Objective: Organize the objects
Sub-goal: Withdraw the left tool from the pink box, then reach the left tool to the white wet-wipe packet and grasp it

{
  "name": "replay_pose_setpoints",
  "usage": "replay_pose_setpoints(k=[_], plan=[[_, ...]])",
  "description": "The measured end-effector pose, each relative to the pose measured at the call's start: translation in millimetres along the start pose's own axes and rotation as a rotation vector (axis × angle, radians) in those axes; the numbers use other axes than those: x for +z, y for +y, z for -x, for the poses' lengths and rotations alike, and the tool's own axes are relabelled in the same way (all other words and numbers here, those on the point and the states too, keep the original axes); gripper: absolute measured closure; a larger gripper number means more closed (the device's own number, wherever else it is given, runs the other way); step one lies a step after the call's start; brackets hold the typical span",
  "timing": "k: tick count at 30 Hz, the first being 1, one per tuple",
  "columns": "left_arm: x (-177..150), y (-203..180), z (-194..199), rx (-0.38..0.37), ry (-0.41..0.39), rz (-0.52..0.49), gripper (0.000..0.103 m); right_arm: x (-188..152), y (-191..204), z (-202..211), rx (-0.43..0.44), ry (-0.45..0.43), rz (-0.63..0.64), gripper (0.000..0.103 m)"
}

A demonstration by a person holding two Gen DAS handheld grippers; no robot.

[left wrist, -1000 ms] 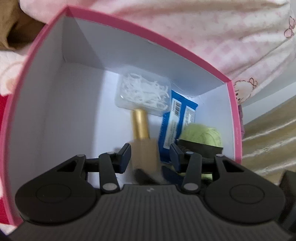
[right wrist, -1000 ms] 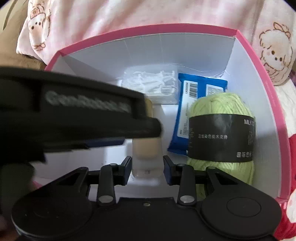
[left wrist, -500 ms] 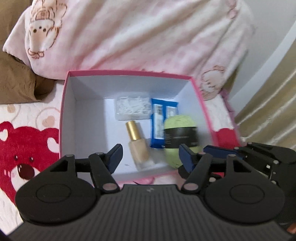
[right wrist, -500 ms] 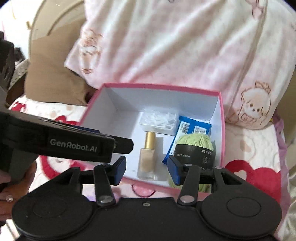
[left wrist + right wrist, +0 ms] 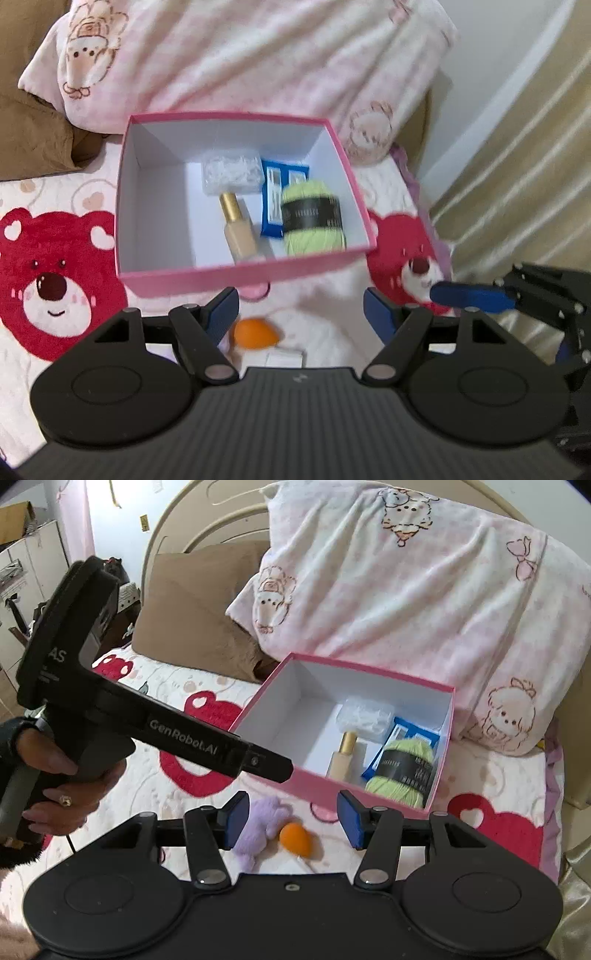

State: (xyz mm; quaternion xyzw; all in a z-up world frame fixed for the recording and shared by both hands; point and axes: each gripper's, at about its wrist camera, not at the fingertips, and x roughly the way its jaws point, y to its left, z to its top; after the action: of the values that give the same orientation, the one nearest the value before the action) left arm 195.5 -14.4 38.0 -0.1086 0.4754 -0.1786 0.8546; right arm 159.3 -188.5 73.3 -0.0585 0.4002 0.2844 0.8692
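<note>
Both of your tools are empty and spread wide: the left tool (image 5: 300, 308) hangs over the bedspread just in front of the pink box (image 5: 207, 280), and the right tool (image 5: 290, 821) sits a little further back with its pads equally far apart.

The box already holds 4 things: a foundation bottle (image 5: 238, 230) with a gold cap, a clear case of floss picks (image 5: 231, 175), a blue packet (image 5: 275, 206) and a ball of green yarn (image 5: 314, 221).

What is left lies on the bed outside the box, on your side of its near wall. The orange makeup sponge (image 5: 295, 839) sits almost straight ahead between the right tool's pads, and the purple plush toy (image 5: 260, 829) lies touching or just beside the sponge on its left, close to the right tool's left pad. Its long axis runs roughly away from you, tilted right. In the left wrist view the sponge lies low, beside the left pad, so the right tool is probably better lined up. A white carton (image 5: 282, 357) peeks out nearer you; what it is cannot be told.
</note>
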Motion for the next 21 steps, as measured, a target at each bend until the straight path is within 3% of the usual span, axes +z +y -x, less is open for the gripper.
replay_pose_setpoints(k=[4, 9, 16, 21], plan=[[-25, 0, -4, -0.006, 0.045, -0.008, 0.029, -28, -1, -6, 0.138, 0.017, -0.063, 0.040], [-53, 6, -11, 0.008, 0.081, -0.017, 0.030, -59, 3, -23, 0.187, 0.042, -0.085, 0.035], [-71, 12, -42, 0.079, 0.124, -0.086, 0.031, -94, 2, -64, 0.169, 0.126, -0.152, 0.034], [-81, 14, -65, 0.051, 0.147, -0.090, 0.031, -108, 5, -85, 0.147, 0.148, -0.136, 0.033]])
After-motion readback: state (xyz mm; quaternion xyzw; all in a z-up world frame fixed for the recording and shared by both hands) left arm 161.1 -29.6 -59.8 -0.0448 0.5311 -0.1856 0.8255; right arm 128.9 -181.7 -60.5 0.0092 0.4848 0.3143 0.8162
